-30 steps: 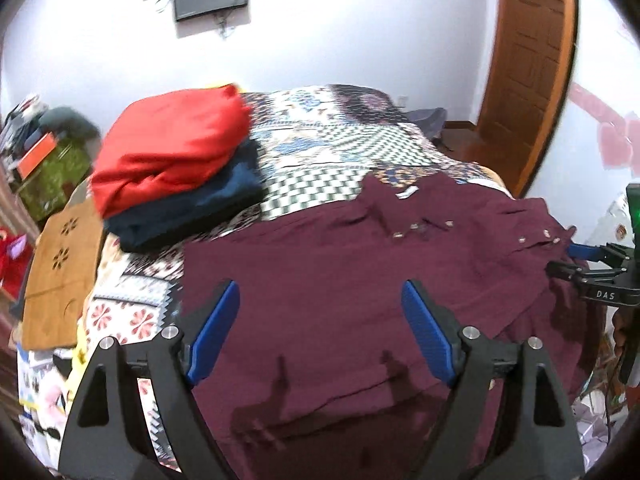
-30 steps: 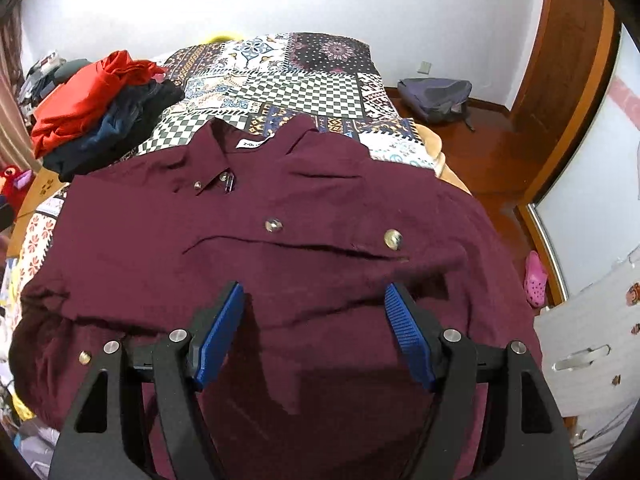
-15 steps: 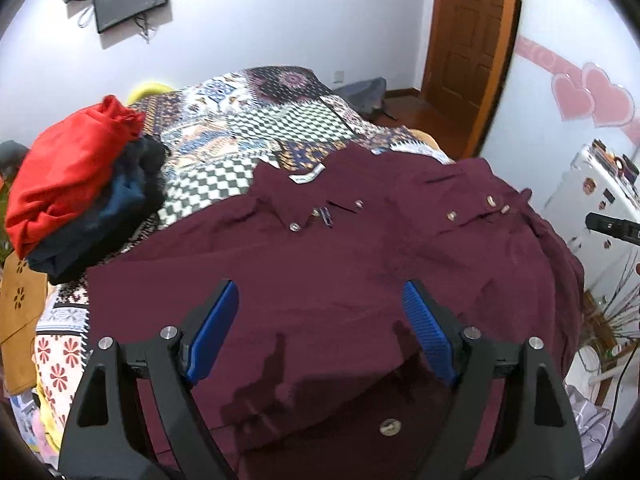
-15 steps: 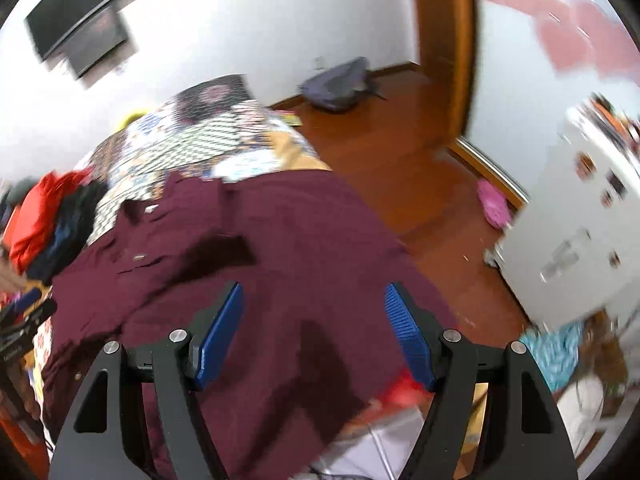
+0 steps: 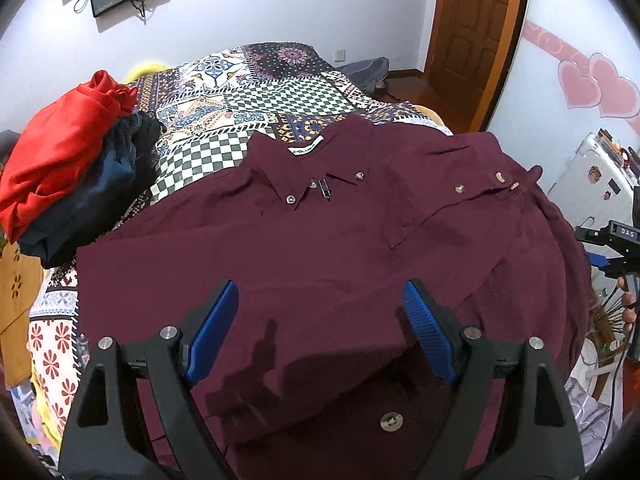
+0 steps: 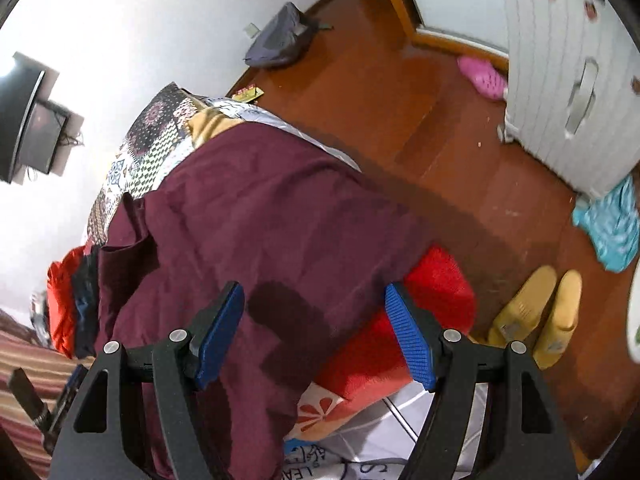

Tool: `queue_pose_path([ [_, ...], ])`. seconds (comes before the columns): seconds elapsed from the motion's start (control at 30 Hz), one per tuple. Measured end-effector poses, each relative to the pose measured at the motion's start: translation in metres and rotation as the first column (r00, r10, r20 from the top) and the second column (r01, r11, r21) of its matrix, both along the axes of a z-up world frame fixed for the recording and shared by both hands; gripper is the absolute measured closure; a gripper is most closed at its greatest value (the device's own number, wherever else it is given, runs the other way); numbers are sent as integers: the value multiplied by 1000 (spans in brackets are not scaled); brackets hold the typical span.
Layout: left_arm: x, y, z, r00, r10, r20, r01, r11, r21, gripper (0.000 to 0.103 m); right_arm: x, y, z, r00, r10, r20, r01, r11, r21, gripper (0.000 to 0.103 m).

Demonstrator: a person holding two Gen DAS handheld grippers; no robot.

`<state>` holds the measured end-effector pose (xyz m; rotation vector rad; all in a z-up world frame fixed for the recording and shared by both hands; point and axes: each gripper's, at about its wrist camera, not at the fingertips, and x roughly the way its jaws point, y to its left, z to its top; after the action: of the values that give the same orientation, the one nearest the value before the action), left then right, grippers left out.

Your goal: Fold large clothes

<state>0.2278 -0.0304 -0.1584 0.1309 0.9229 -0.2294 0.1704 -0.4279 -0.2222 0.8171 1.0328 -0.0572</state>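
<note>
A large maroon button-up shirt (image 5: 320,248) lies spread face up across the patchwork bed, collar toward the far wall. My left gripper (image 5: 320,328) hovers open above its lower front, nothing between the blue pads. Seen rolled in the right wrist view, the same shirt (image 6: 256,232) drapes over the bed's right edge. My right gripper (image 6: 316,328) stands open just above that hanging side, holding nothing. The right gripper (image 5: 616,248) also shows at the right edge of the left wrist view, held by a hand.
A pile of red and dark blue clothes (image 5: 68,168) sits at the bed's far left. The patchwork quilt (image 5: 256,92) covers the bed. Right of the bed are wooden floor, a white cabinet (image 6: 568,80), yellow slippers (image 6: 536,316), a grey bag (image 6: 280,40) and a red cloth (image 6: 400,332).
My right gripper has rolled and swung from over the shirt's front to the bed's right edge. My left gripper shifted right and lower over the shirt. Both stay open.
</note>
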Motion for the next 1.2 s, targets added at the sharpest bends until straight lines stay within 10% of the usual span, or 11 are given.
queue_pose_path([
  [0.23,0,0,-2,1000,3,-2,-3,1000,13,19,3,-10,1,997,-61,50,62,998,-19,36],
  [0.6,-4,14,-3,1000,28,2,-28,1000,0,19,28,1,17,996,-13,90,28,986,-165,89],
  [0.8,-6,28,-6,999,53,-3,-53,998,-14,19,21,29,61,977,63,204,-20,979,-203,93],
  [1.07,-9,36,-8,998,64,-6,-64,997,-39,19,10,94,113,895,279,348,-175,937,-301,98],
  [1.2,-9,38,-8,998,64,-5,-64,997,-49,19,7,142,127,801,442,404,-311,883,-352,100],
])
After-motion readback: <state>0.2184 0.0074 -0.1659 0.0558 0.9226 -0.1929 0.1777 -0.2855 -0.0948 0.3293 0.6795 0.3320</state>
